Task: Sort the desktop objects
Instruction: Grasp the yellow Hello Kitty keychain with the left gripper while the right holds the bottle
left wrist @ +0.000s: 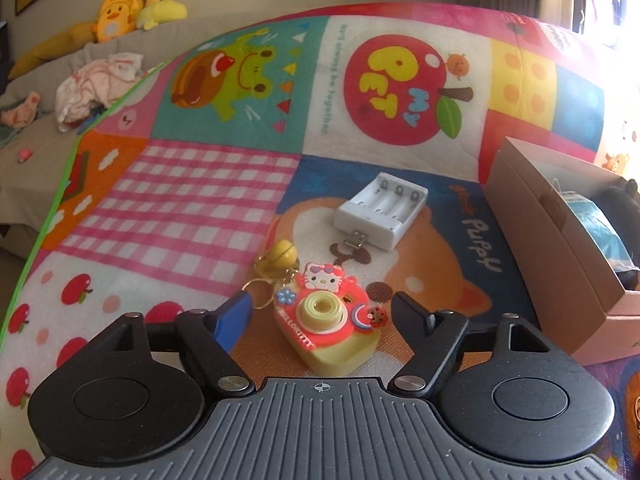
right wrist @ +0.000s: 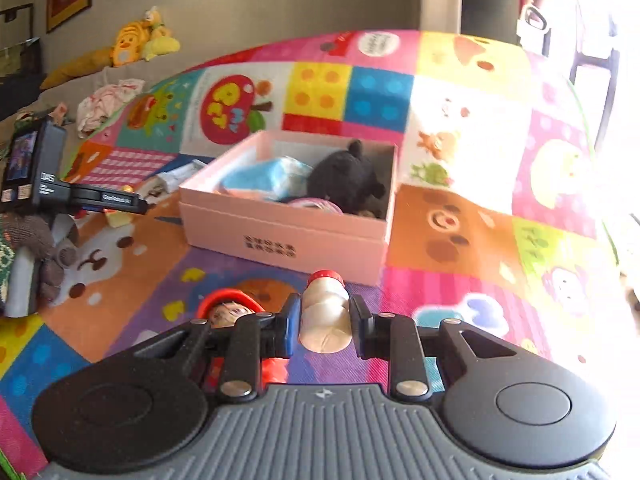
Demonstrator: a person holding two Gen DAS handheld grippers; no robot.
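In the left wrist view my left gripper (left wrist: 322, 312) is open, its fingers on either side of a Hello Kitty toy camera keychain (left wrist: 330, 320) with a yellow bell (left wrist: 280, 258), lying on the colourful mat. A white battery holder (left wrist: 382, 210) lies just beyond it. In the right wrist view my right gripper (right wrist: 325, 320) is shut on a small white bottle with a red cap (right wrist: 325, 312), held above the mat in front of the pink box (right wrist: 280, 228). The box holds a black plush (right wrist: 348, 178) and a blue packet (right wrist: 266, 178).
The pink box also shows at the right of the left wrist view (left wrist: 560, 248). A red-rimmed round object (right wrist: 230, 308) lies under my right gripper's left finger. The left gripper's body (right wrist: 52, 184) is at the left of the right wrist view. Plush toys (left wrist: 132, 8) and clothes (left wrist: 98, 84) lie on the sofa beyond the mat.
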